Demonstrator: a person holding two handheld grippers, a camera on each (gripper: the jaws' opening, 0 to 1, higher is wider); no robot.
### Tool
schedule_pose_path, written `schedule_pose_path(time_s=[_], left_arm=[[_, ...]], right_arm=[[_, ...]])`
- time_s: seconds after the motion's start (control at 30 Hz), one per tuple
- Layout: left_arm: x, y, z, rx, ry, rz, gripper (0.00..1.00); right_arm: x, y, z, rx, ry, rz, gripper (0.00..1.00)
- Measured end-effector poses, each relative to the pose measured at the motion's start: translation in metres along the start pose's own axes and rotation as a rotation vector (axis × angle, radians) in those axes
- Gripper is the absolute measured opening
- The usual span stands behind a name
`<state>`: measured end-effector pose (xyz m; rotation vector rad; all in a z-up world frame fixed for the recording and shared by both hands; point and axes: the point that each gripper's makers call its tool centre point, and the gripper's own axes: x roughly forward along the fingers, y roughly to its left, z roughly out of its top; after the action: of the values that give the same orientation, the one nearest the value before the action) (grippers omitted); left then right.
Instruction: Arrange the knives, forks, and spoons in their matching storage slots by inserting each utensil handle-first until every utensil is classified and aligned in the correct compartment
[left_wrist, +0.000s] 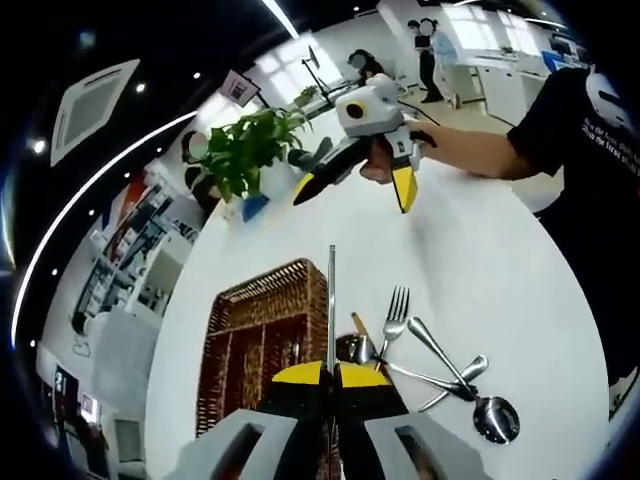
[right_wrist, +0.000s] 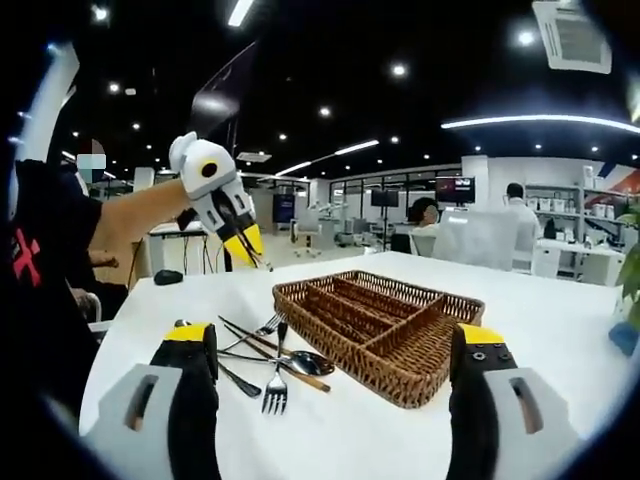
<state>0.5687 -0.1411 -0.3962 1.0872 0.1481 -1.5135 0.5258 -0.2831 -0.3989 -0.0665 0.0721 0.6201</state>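
My left gripper (left_wrist: 331, 373) is shut on a thin steel knife (left_wrist: 331, 300), seen edge-on and pointing away over the table. Just left of it lies the brown wicker tray (left_wrist: 255, 340) with long compartments. A loose pile of utensils lies to the right, with a fork (left_wrist: 397, 310) and a spoon (left_wrist: 494, 417) among them. My right gripper (left_wrist: 355, 188) hangs open above the far side of the table. In the right gripper view, the right gripper (right_wrist: 335, 345) stands wide open before the tray (right_wrist: 400, 375). The utensil pile (right_wrist: 275, 365) lies left of it. The left gripper (right_wrist: 246, 246) is raised beyond.
The round white table (left_wrist: 480, 260) carries a potted green plant (left_wrist: 245, 150) and a small blue object (left_wrist: 255, 207) at its far edge. A person's arm (left_wrist: 470, 150) and dark shirt are at the right. Office desks and people fill the background.
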Motion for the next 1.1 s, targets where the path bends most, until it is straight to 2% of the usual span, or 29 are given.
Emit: schedule_pose_path(time_s=[0.07,0.33,0.47,0.67,0.77,0.9,1.1], left_arm=[[0.003,0.003,0.000,0.044,-0.003,0.012,0.01],[0.012,0.019,-0.005,0.042,-0.020,0.015,0.01],[0.017,0.027,-0.011,0.036,-0.002,0.022,0.01],[0.019,0.038,-0.007,0.042,-0.001,0.023,0.01],[0.023,0.042,-0.009,0.043,0.004,0.021,0.01],[0.028,0.053,-0.015,0.050,0.020,0.050,0.01],[0.031,0.060,-0.017,0.034,0.018,0.035,0.01]], right_arm=[[0.001,0.001,-0.001,0.014,0.001,0.004,0.99],[0.001,-0.002,-0.002,0.002,0.011,-0.009,0.99],[0.000,-0.011,0.000,0.024,-0.003,-0.055,0.97],[0.000,-0.010,0.003,0.031,-0.011,-0.044,0.99],[-0.001,-0.009,-0.002,0.032,0.019,-0.036,0.99],[-0.003,-0.010,0.001,0.029,0.009,-0.042,0.99],[-0.005,-0.012,0.002,0.042,0.002,-0.052,0.99]])
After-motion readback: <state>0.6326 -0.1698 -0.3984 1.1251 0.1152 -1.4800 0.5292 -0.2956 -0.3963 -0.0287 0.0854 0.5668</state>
